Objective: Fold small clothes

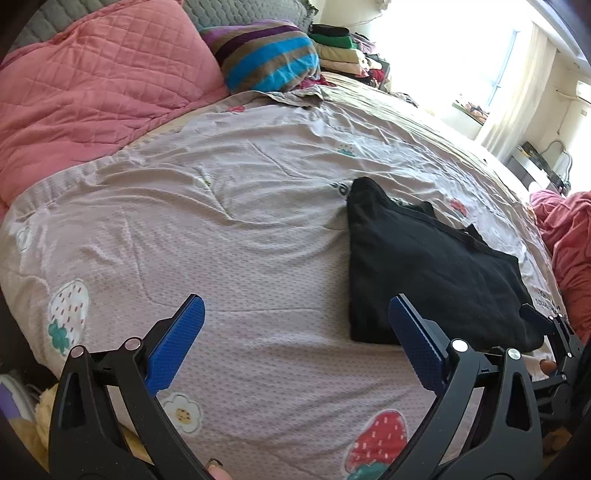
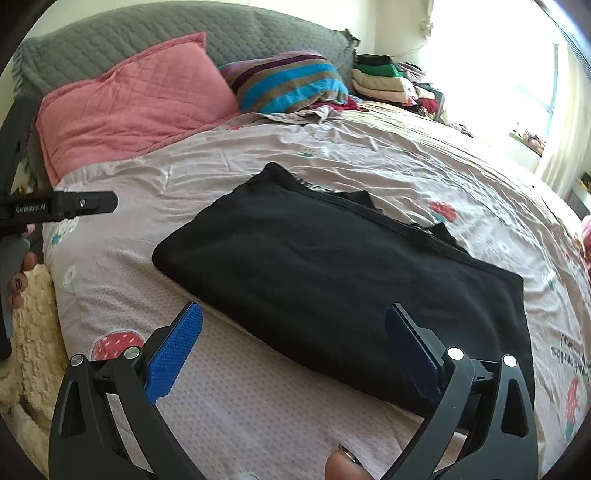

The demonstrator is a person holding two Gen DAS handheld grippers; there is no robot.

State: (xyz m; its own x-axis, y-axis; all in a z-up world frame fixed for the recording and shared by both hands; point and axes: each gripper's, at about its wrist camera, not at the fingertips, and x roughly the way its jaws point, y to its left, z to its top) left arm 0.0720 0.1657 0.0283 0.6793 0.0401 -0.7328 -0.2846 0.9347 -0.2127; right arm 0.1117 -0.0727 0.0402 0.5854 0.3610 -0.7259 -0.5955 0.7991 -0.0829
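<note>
A black garment (image 1: 432, 266) lies folded flat on the bed's strawberry-print sheet (image 1: 221, 221). It fills the middle of the right wrist view (image 2: 332, 280). My left gripper (image 1: 295, 306) is open and empty, above the sheet just left of the garment's near corner. My right gripper (image 2: 295, 314) is open and empty, hovering over the garment's near edge. Part of the right gripper shows at the right edge of the left wrist view (image 1: 554, 332), and part of the left gripper at the left edge of the right wrist view (image 2: 74, 203).
A pink quilted pillow (image 2: 129, 99) and a striped pillow (image 2: 295, 81) lie at the head of the bed, before a grey headboard (image 2: 147, 33). Stacked folded clothes (image 2: 384, 77) sit at the far corner. A pink cloth (image 1: 569, 251) lies at the right. A cream fluffy blanket (image 2: 29, 332) hangs at the left.
</note>
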